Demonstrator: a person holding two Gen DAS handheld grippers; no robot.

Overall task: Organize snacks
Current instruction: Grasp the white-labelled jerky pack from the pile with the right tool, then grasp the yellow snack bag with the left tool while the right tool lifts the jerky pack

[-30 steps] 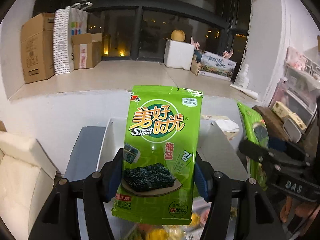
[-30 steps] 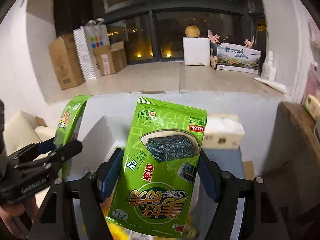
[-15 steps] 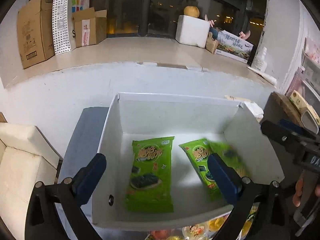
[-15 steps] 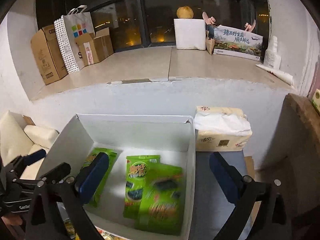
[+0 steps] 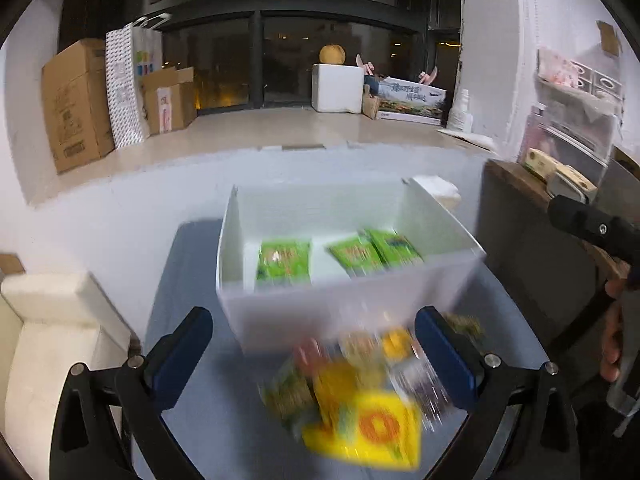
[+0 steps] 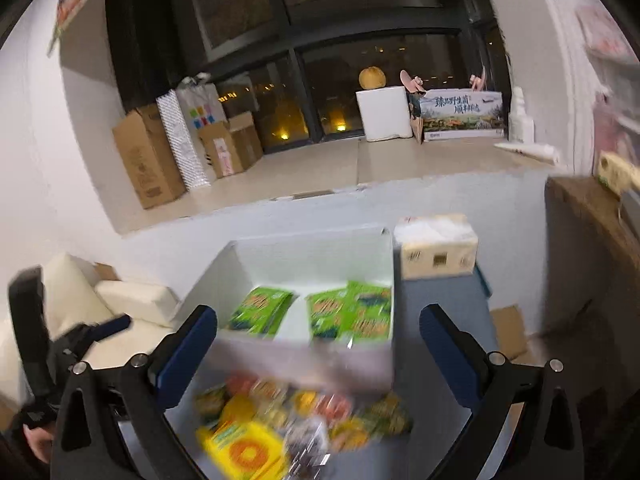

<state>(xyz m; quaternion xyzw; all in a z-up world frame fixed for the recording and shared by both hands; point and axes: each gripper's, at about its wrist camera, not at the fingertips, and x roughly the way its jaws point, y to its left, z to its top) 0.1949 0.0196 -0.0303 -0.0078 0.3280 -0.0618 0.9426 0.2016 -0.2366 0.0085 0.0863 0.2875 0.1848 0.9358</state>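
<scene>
Inside the white box (image 5: 348,300) at centre frame of the left wrist view: three green seaweed packets, lying flat on the floor of the box. One green packet (image 5: 284,260) alone toward the left wall, two overlapping packets (image 5: 372,250) toward the right wall, a strip of bare white floor between the lone one and the pair. Same layout from the right wrist view: single packet (image 6: 260,308) left of centre, overlapped pair (image 6: 352,314) hard against the right wall of the box (image 6: 312,252).

Below the box's near wall, toward the bottom of both frames, a blurred heap of mixed snacks (image 5: 360,392) on the blue-grey tabletop (image 5: 188,360), with a yellow packet (image 5: 368,432) nearest the lens; individual items in the heap too smeared to tell apart.

Left gripper (image 5: 316,356) spread wide, blue pads at either side of the lower frame, nothing between them but the heap beneath; jaws lately opening, packet no longer clamped. Right gripper (image 6: 320,356) equally wide and empty, jaws likewise just opened, framing box and snack heap (image 6: 296,420).

Right of the box in the right wrist view, a tissue pack (image 6: 436,246) on the tabletop, close beside the far right corner. Cream cushion (image 6: 132,302) at left. Far behind, upper left, cardboard boxes (image 5: 74,104) on a pale ledge before dark windows.
</scene>
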